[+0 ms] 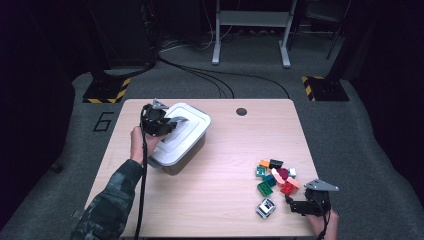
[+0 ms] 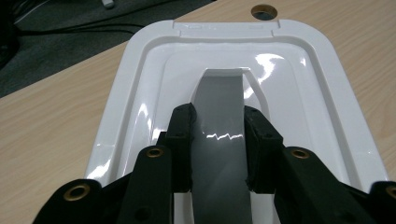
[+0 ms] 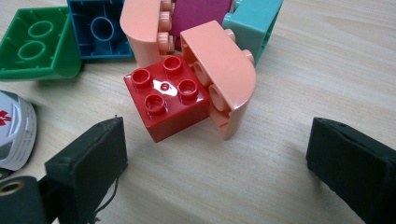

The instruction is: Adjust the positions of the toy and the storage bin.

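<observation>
We have the left gripper (image 2: 218, 140) clenched on the grey handle (image 2: 219, 107) between its jaws (glossy, stiff, likely slippery) of the white lid (image 2: 140, 88); the right gripper (image 3: 215, 163) stands released before the red brick (image 3: 166, 102).

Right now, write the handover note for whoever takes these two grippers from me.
Left hand-held gripper: shut on the grey handle of the white lid, which sits on the bin at table left.
Right hand-held gripper: open, empty, jaws apart just short of the red brick.
Brick pile lies loose at table right.
Done: lid gripped.
Left: probably lift the lid off, then load the bricks.
</observation>
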### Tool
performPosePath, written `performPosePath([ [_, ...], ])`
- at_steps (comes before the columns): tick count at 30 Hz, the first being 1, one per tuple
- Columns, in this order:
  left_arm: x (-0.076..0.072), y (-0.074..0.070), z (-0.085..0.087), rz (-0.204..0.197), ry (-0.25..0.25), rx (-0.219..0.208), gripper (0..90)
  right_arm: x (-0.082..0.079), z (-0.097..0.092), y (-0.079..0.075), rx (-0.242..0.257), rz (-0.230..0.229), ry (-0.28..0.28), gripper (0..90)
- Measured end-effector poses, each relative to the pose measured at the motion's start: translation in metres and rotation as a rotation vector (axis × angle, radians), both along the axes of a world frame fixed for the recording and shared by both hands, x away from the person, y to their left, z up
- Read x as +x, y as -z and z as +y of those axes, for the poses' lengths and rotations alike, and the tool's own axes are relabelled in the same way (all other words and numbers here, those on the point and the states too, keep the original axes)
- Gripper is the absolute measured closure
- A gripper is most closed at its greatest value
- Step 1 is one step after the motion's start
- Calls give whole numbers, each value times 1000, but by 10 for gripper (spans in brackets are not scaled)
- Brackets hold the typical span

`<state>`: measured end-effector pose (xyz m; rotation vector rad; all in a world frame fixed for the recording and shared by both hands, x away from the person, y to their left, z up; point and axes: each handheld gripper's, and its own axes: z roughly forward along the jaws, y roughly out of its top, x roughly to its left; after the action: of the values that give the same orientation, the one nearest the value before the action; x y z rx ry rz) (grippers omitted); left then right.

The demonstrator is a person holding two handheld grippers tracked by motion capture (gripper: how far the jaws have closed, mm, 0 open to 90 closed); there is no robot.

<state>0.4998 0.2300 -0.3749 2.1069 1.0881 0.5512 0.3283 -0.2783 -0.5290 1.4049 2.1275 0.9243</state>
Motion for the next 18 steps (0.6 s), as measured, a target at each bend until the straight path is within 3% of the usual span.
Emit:
performPosePath([
  [18,-9,0,-36,17,91,-29,671,1,1,1,-16,11,-18,0],
])
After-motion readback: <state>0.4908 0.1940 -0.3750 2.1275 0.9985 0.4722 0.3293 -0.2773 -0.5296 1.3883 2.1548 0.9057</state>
